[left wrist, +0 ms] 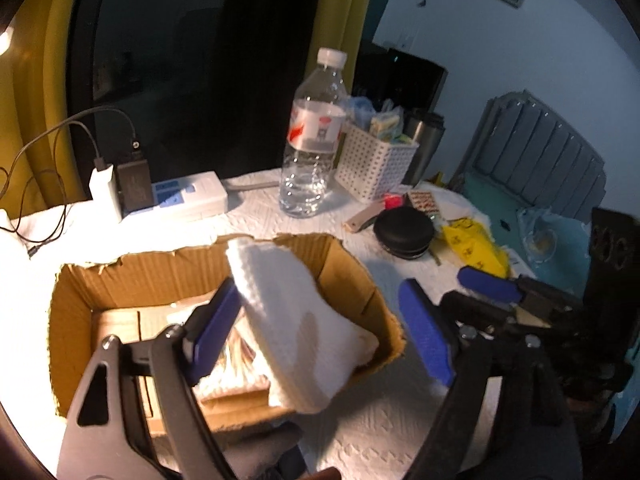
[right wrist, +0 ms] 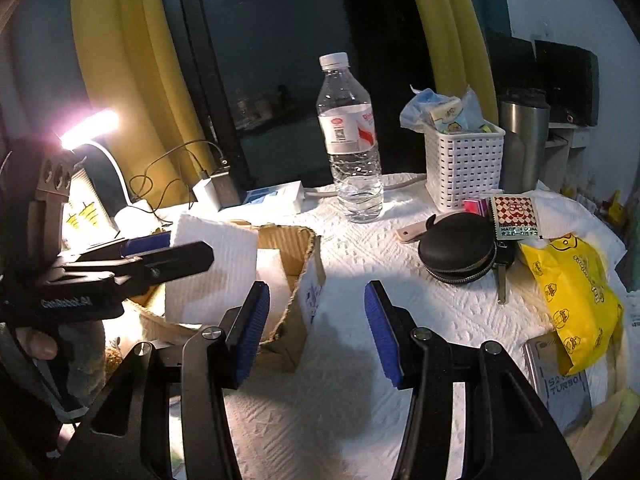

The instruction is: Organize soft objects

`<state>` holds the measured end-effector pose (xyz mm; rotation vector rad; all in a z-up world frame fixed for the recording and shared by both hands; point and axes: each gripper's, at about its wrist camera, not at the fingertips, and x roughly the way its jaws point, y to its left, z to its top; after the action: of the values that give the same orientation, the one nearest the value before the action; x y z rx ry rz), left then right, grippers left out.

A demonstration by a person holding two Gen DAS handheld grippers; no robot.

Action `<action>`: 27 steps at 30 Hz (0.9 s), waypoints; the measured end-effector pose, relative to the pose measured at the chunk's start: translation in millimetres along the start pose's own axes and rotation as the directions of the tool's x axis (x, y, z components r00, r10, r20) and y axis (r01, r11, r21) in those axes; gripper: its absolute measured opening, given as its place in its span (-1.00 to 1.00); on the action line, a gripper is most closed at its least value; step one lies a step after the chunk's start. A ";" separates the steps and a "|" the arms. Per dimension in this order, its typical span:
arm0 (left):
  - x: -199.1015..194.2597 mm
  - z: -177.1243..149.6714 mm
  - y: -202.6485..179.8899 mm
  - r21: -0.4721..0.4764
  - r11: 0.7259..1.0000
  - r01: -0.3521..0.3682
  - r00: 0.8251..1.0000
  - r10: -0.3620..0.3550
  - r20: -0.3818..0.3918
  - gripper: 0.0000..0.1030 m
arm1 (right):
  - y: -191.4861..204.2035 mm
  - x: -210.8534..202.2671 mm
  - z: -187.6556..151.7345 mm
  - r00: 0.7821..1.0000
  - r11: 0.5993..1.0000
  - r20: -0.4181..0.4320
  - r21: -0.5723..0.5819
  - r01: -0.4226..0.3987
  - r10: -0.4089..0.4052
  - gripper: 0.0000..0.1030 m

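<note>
Towel in box; bottle behind.

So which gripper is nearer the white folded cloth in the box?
Left. The left gripper is open right at the white cloth, which stands between its fingers over the cardboard box; the right gripper hovers open beside the box.

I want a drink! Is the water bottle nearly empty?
Nearly: the water bottle stands upright, its white cap on, with water only near the bottom.

Black grippers, ribbed blue pads, silver screws.
</note>
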<state>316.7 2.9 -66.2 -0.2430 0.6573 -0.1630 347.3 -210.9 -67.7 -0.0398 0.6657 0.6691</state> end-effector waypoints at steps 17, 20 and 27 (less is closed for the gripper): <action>-33.4 -25.5 34.5 0.028 0.999 0.038 0.998 -0.037 -0.059 0.83 | 48.5 6.6 -5.8 0.998 0.996 -0.024 -0.056 -0.067 0.066 0.02; -39.4 -31.4 40.4 0.047 0.998 0.049 0.997 -0.046 -0.062 0.83 | 60.1 17.9 -4.1 0.995 0.993 -0.044 -0.070 -0.097 0.094 0.02; -46.5 -42.9 59.2 0.048 0.996 0.079 0.995 -0.075 -0.064 0.83 | 89.6 35.4 6.7 0.980 0.974 -0.079 -0.123 -0.193 0.184 0.02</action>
<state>258.1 62.9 -88.1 -0.2151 0.7050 -0.2617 319.2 -118.5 -67.5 -0.1212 0.6957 0.8969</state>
